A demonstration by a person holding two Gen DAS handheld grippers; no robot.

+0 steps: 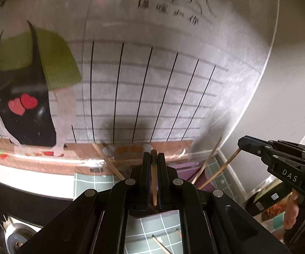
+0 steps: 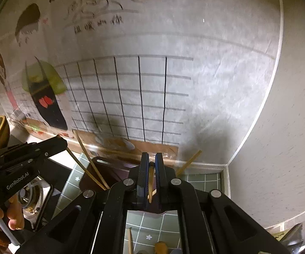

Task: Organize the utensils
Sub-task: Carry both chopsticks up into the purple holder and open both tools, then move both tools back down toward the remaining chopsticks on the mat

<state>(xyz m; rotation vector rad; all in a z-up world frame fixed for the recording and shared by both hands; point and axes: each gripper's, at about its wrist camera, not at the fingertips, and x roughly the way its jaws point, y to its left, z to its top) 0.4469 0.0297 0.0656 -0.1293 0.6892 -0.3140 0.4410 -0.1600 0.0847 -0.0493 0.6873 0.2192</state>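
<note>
My left gripper is shut on a wooden chopstick that runs up between its jaws. It also shows in the right wrist view, its chopstick slanting down toward a dark purple holder. My right gripper is shut on another wooden chopstick. It shows at the right of the left wrist view, its chopstick angling down to the purple holder. More chopsticks stand in the holder.
A green tiled mat covers the counter. Loose chopsticks lie on it below the left gripper. The wall with a grid poster is close ahead; a corner is at right. A stove burner sits at left.
</note>
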